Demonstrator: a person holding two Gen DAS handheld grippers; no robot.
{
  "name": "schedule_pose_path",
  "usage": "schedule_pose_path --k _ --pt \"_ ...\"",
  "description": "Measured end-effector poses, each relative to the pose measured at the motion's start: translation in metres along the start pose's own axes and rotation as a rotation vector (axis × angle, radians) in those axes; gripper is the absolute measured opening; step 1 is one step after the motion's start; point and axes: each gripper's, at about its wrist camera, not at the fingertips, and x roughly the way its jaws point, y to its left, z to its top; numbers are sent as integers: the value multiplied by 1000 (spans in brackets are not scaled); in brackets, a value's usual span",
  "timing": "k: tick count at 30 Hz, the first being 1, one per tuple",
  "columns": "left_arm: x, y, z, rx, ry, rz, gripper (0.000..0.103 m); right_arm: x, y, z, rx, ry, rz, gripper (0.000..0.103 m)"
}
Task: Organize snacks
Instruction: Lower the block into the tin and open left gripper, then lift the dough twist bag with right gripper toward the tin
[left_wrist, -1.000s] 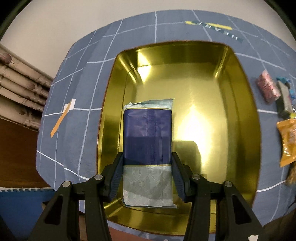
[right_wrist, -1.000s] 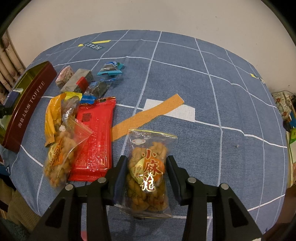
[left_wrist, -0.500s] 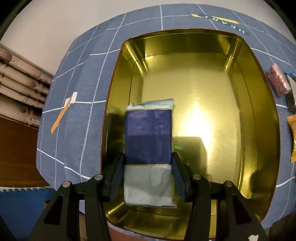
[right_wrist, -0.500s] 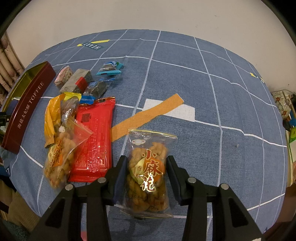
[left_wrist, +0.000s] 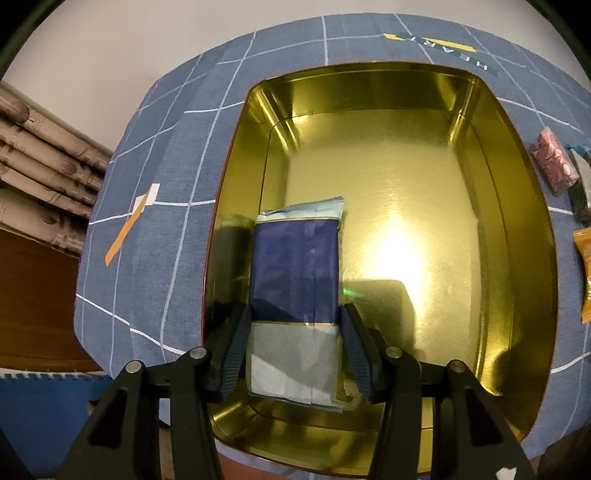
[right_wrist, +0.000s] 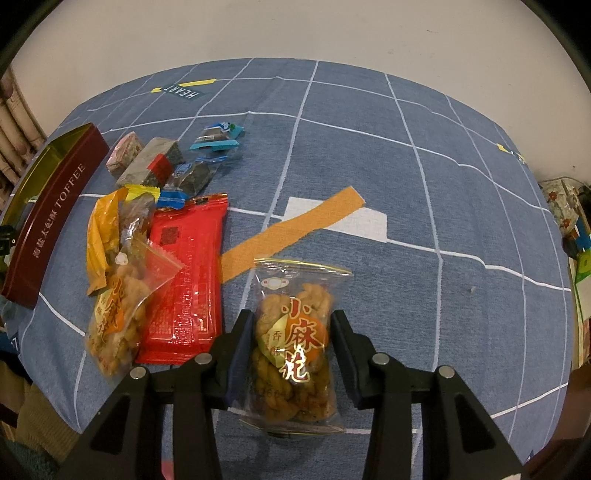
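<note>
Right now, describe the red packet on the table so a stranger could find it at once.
Start at the maroon toffee tin at the left edge of the blue checked tablecloth. Beside it lies a heap of snacks; the red packet is the long flat one on the heap's right side. It is the only solid red, opaque wrapper, with a clear bag of fried twists overlapping its left edge.

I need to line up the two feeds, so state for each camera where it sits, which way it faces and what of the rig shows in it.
Left wrist: on the left gripper, facing steeply down into the gold tin; its black fingers flank the blue packet.
Right wrist: on the right gripper, facing steeply down at the blue checked cloth; its fingers flank the twist-snack bag.
Shared: the tin, the cloth, the pink candy and the loose snack pile.
</note>
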Motion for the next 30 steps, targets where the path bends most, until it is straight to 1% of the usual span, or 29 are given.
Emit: schedule_pose_path --k 1,3,5,7,8,11,16,18,23,30 --pt "-2 0 0 -6 -5 -5 50 0 0 0 3 -1 0 41" --pt "-5 2 -1 -24 -15 -21 56 0 0 -1 8 -4 -2 40" --pt "-11 3 -1 -33 -41 -28 58 0 0 -1 14 -7 -4 40" --pt "-16 3 -1 -43 -58 -28 64 0 -1 0 19 -7 -4 40" --pt "-19 4 -2 -54 -70 -43 68 0 -1 -1 25 -8 -3 40" --pt "-28 7 -6 -88 -106 -83 69 -1 -3 -1 36 -7 -5 40" --pt "-42 16 -13 -156 -167 -135 73 -2 -6 -1 61 -10 -15 39" --pt "-44 21 -14 -180 -175 -156 74 -3 -8 0 74 -14 -19 39" --pt "-44 36 -20 -241 -181 -168 76 -17 -7 10 94 -50 -37 39" --pt "-45 52 -25 -303 -190 -187 76 -45 17 37 60 -134 -37 39"
